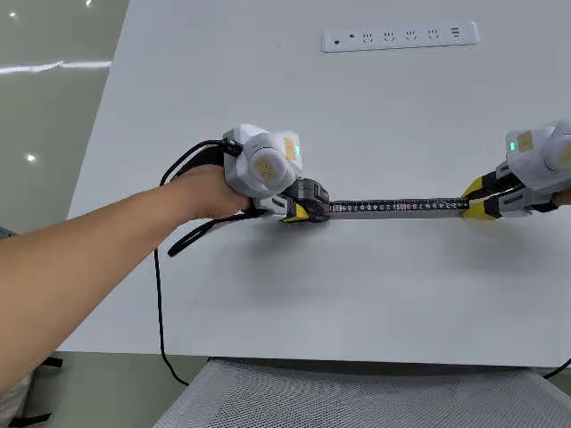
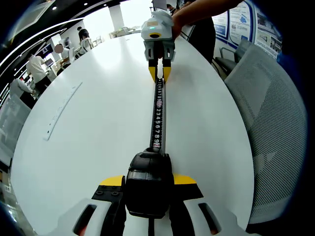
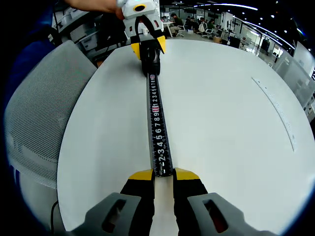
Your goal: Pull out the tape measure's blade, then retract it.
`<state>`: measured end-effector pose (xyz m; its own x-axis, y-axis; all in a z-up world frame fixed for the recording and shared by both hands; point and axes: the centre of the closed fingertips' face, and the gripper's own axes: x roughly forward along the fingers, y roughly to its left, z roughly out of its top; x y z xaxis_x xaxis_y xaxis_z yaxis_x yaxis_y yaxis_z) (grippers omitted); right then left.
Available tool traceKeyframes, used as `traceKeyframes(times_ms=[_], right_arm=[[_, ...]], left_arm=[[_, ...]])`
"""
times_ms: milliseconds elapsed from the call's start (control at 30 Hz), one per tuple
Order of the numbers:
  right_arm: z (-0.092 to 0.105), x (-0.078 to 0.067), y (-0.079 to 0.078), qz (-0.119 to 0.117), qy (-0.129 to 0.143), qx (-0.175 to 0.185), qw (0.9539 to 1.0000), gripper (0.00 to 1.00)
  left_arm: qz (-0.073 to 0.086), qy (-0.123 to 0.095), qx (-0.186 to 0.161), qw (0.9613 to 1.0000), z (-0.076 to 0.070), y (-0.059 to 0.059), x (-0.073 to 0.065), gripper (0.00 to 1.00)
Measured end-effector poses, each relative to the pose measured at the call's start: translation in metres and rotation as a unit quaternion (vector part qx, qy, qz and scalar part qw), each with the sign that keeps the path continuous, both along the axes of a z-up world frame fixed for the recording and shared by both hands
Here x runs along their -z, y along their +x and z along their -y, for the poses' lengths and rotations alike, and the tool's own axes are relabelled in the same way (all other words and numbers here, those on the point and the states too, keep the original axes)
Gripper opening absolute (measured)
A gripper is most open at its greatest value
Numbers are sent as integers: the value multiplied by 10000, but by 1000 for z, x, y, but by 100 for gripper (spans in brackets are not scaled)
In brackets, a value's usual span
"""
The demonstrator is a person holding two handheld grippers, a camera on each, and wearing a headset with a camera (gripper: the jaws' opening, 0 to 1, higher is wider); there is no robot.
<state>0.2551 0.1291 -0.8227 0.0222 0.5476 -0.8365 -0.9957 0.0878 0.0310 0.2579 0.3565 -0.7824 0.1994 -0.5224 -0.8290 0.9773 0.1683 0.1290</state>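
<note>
A black tape measure case (image 1: 306, 200) lies on the white table (image 1: 357, 294), with my left gripper (image 1: 299, 207) shut on it; the case (image 2: 149, 184) sits between the yellow-tipped jaws in the left gripper view. The dark numbered blade (image 1: 397, 207) runs out flat to the right along the table. My right gripper (image 1: 475, 198) is shut on the blade's end; in the right gripper view the blade (image 3: 157, 125) starts between my fingertips and runs to the case (image 3: 149, 58). In the left gripper view the blade (image 2: 158, 115) reaches the right gripper (image 2: 160, 73).
A white power strip (image 1: 400, 37) lies at the table's far side. A black cable (image 1: 161, 294) hangs over the near edge at left. A grey mesh chair (image 1: 357, 397) stands just below the near edge. The person's forearm (image 1: 80, 259) reaches in from the left.
</note>
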Motion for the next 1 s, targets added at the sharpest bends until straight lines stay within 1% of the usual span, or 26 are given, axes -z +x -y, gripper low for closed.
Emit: traceKeyframes(times_ms=[400,767,1000], right_arm=[[12,1,1,-11,0,105,9999,9],[11,1,1,-14,-41,112,9999,10],[11,1,1,31,-105,70,9999,11]], left_arm=[[1,6,-11,10000,0,0,0,30],[11,-2,-6,10000,1,0,0,30],[8,-4,-7,10000,1,2,2,30]])
